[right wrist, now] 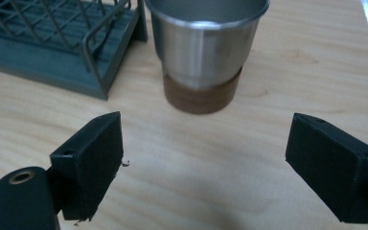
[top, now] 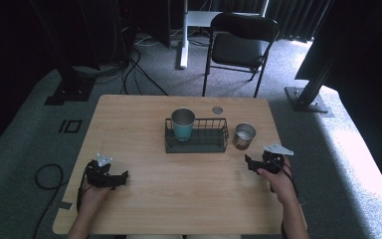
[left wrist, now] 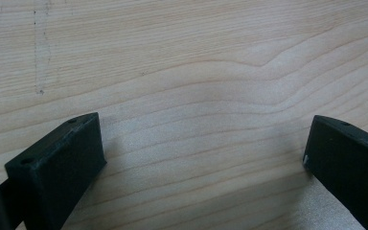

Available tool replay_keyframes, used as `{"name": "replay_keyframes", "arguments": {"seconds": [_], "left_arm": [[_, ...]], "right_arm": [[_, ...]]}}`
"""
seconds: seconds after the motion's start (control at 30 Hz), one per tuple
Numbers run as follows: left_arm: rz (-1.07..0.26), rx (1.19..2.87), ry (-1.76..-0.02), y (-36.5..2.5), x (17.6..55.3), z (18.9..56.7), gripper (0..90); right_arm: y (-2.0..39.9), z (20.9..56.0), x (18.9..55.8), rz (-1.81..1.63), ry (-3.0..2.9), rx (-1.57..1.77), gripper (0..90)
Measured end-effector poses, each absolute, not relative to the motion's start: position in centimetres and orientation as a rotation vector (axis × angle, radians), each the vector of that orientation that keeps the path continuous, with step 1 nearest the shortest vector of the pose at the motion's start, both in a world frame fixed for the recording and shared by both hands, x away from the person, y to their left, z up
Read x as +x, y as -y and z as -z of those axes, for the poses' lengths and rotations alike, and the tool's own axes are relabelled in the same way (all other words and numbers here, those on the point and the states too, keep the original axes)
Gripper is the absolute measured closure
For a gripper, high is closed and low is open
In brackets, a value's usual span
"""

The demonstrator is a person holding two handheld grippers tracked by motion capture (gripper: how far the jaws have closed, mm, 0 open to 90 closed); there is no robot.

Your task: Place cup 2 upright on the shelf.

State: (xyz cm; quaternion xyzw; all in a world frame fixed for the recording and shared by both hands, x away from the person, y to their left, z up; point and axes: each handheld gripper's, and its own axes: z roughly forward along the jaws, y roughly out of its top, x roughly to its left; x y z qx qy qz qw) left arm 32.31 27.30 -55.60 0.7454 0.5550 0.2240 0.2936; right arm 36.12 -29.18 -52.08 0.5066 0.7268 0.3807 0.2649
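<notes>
Right tongs (right wrist: 203, 158) are spread wide with nothing in them, pointed dead ahead at the steel cup (right wrist: 205, 52), which sits at their 12 o'clock on the table (top: 179, 184), close but not touching. Left tongs (left wrist: 203, 158) are gaping too, just hovering over bare wood at the table's 8 o'clock

The cup looks light and rigid, thin metal with a brown band round the base, so I'd guess the polished wall is slippery. Best bet is probably pinching across the body just above that band, or over the rim

Rack (top: 196, 135) is right beside the cup at its 9 o'clock, with a teal cup (top: 183, 124) standing in its left end. Table edge is near at the cup's 3 o'clock, so not much slack there. Loads of open wood toward 6 o'clock
</notes>
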Motion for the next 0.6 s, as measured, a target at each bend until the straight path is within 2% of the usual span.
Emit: {"name": "replay_keyframes", "arguments": {"seconds": [0.6], "left_arm": [[-0.597,1.984,-1.478,-27.3,32.3,55.6,0.8]], "right_arm": [[28.8,51.9,38.9,-1.115,-1.906,1.329,12.4]]}}
